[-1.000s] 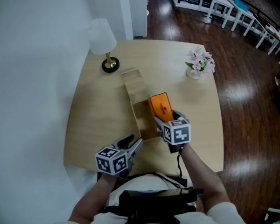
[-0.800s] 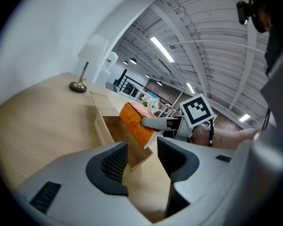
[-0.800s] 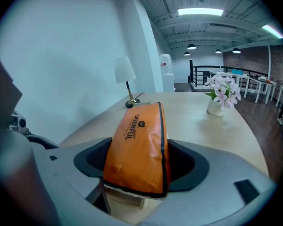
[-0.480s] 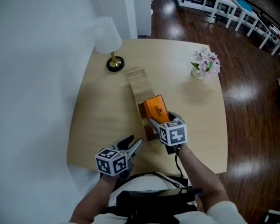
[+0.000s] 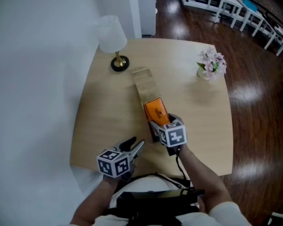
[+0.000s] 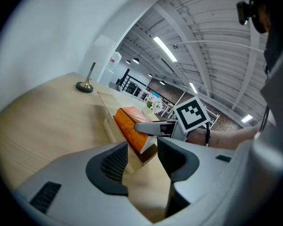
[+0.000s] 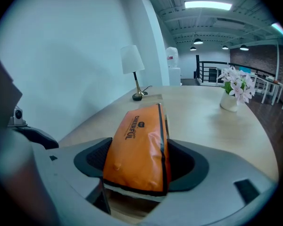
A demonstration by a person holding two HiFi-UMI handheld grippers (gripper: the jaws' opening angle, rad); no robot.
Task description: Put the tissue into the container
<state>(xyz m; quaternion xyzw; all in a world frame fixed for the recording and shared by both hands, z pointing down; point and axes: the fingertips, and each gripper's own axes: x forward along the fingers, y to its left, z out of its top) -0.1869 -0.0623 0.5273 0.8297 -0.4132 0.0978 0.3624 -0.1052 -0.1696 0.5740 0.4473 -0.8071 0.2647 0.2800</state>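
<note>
Left tongs (image 6: 142, 149) at bottom of frame, jaws apart, nothing between pads. Beyond gap: near end of long wooden container (image 6: 109, 117) lying on pale tabletop (image 6: 37, 117). Orange tissue pack (image 6: 129, 121) slanted over that end, lower edge down at container. Right tongs (image 6: 144, 127) grip pack from right, grey jaw flat against its side, marker cube (image 6: 194, 116) just behind, person's hand (image 6: 226, 136) behind cube. Lamp (image 6: 87, 81) at far tabletop edge. Flowers (image 6: 153, 105) beyond pack, small.

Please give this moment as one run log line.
right gripper: shut on tissue pack | tissue pack: tilted over container | left gripper: open
</note>
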